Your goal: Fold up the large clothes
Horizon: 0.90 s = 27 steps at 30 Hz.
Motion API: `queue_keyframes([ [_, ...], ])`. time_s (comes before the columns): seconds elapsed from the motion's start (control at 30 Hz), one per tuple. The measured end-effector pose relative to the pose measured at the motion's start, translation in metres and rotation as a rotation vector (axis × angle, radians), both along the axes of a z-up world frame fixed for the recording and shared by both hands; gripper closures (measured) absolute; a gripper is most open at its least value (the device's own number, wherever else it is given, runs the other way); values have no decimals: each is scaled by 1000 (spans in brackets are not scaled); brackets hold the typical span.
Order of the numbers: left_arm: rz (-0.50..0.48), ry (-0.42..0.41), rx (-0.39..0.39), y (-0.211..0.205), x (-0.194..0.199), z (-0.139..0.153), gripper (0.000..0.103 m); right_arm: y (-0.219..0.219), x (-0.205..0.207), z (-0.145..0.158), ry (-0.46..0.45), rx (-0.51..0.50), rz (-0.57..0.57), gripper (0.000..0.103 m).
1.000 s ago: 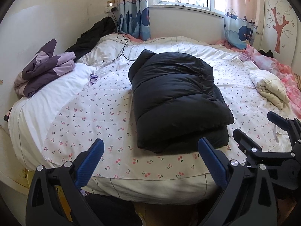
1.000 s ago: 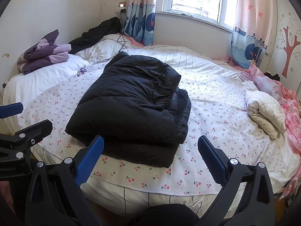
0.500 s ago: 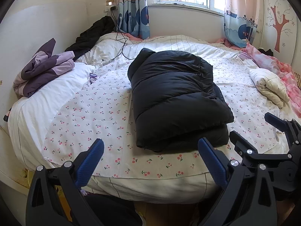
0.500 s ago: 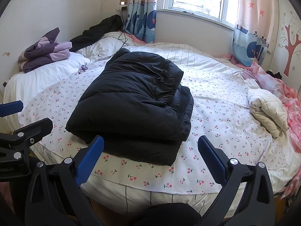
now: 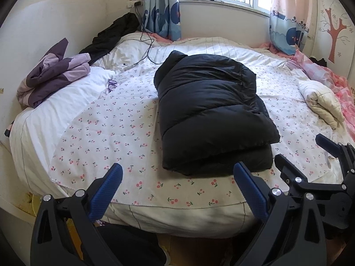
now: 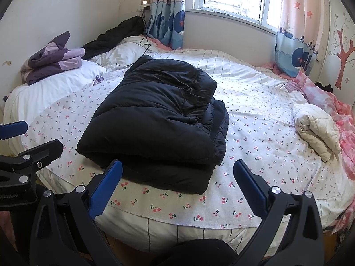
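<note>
I see a puffy black quilted down jacket, matte and ribbed with horizontal stitching, folded into a thick rectangular bundle on the near middle of the bed's white cherry-print cotton sheet. My left hand-held gripper and right hand-held gripper both hang apart, empty, near the bed's edge.

Clearance around the folded jacket on the bed

The black puffer jacket occupies the centre of the cherry-print sheet. Bare sheet lies open to its left, along the near edge, and on its right up to the cream quilted garment. Far left, a purple garment, purple glasses and a black cable obstruct. Both grippers, left gripper and right gripper, hang spread wide off the near edge, touching nothing.
</note>
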State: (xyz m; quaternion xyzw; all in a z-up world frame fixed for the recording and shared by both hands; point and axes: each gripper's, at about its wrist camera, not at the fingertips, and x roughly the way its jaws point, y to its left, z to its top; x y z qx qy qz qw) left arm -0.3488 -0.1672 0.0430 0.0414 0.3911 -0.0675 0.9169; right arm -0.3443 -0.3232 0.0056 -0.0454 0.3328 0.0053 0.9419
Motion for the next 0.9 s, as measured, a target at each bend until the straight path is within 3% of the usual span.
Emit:
queue_keyframes([
  [0.07, -9, 11, -38, 2, 2, -2, 7, -1, 1, -2, 1, 2, 1, 6],
  [0.23, -27, 61, -251, 24, 7, -9, 7, -10, 10, -16, 28, 38, -5, 6],
  [0.3, -21, 62, -285, 32, 8, -11, 7, -11, 13, -22, 43, 41, -5, 6],
  [0.57, 58, 39, -183, 50, 11, -11, 7, -6, 18, -30, 36, 53, 8, 6],
  [0.77, 97, 81, -146, 69, 12, -20, 7, 8, 25, -28, 17, 62, 39, 6],
  [0.9, 105, 98, -165, 77, 10, -25, 7, 22, 22, -25, -3, 57, 70, 6],
])
